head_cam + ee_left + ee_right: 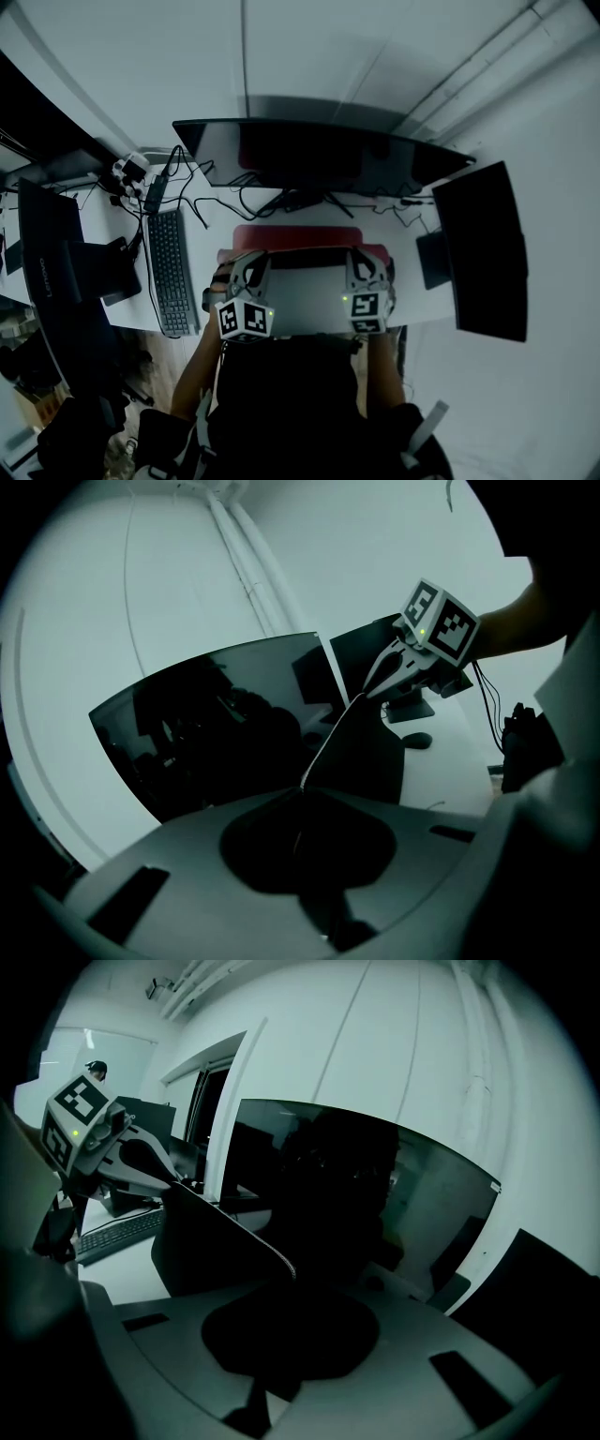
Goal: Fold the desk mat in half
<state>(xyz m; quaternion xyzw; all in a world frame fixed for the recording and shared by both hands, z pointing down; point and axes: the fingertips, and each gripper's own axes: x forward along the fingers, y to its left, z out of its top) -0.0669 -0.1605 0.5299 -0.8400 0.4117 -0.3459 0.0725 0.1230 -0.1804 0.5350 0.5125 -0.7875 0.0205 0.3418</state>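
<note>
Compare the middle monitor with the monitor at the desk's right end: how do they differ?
The middle monitor is wide and curved; the right monitor is narrower and looks flat. The middle monitor stands behind the desk mat; the right monitor stands beside it, at the end of the desk. Both screens are dark.

A keyboard (171, 272) is set on the white desk (405, 274) left of the big screen (319, 159); a red mat (300, 234) is laid before it.
</note>
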